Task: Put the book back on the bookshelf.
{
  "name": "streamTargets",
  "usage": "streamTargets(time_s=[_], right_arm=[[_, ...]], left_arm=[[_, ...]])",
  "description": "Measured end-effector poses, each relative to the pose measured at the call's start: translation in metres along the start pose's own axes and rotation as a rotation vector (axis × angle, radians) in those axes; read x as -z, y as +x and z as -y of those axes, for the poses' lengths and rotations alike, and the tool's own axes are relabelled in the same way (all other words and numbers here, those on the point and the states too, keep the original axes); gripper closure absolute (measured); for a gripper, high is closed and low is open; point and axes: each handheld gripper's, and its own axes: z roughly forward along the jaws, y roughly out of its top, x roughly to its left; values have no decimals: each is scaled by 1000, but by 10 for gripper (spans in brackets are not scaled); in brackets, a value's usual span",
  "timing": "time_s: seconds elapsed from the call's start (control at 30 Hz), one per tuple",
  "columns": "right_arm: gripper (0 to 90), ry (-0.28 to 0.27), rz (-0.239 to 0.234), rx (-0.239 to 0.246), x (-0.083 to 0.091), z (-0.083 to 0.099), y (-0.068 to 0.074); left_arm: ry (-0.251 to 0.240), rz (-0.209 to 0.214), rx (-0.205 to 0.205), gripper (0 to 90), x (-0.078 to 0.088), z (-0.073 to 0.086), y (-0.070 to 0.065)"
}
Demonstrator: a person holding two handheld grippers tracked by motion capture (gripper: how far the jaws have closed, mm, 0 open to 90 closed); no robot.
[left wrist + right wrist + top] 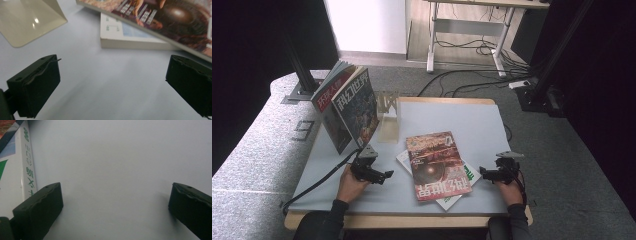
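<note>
Holding my left gripper low over the table, I keep its jaws spread wide with nothing between them, pointed toward the red magazine that lies flat near the front middle of the tabletop. In the left gripper view the red magazine rests on top of a white book, overhanging its edge, and both sit just beyond my open jaws without touching them. My right gripper is on the other side of the stack, near the white book, which pokes out from under the magazine at its right and lower edges. In the right gripper view its jaws are also wide apart and empty, and the white book's spine with green characters runs along just beside the left jaw. Farther back on the table a clear acrylic bookstand stands with two magazines leaning upright at its left. In the left gripper view the bookstand's pale base lies at the upper left.
</note>
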Motion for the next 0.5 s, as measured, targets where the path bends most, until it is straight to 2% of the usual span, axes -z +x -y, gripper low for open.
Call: streamTargets(time_s=[0.13,0.2,0.4,0.5], right_arm=[[0,0,0,0,0,0,0],[0,0,0,0,0,0,0],[0,0,0,0,0,0,0],[0,0,0,0,0,0,0]], left_arm=[[39,0,-3,0,-10,5,-1],[54,13,5,0,-14,7,-1],[111,-6,-3,0,-20,7,-3],[136,-47,-49,0,-22,7,-8]])
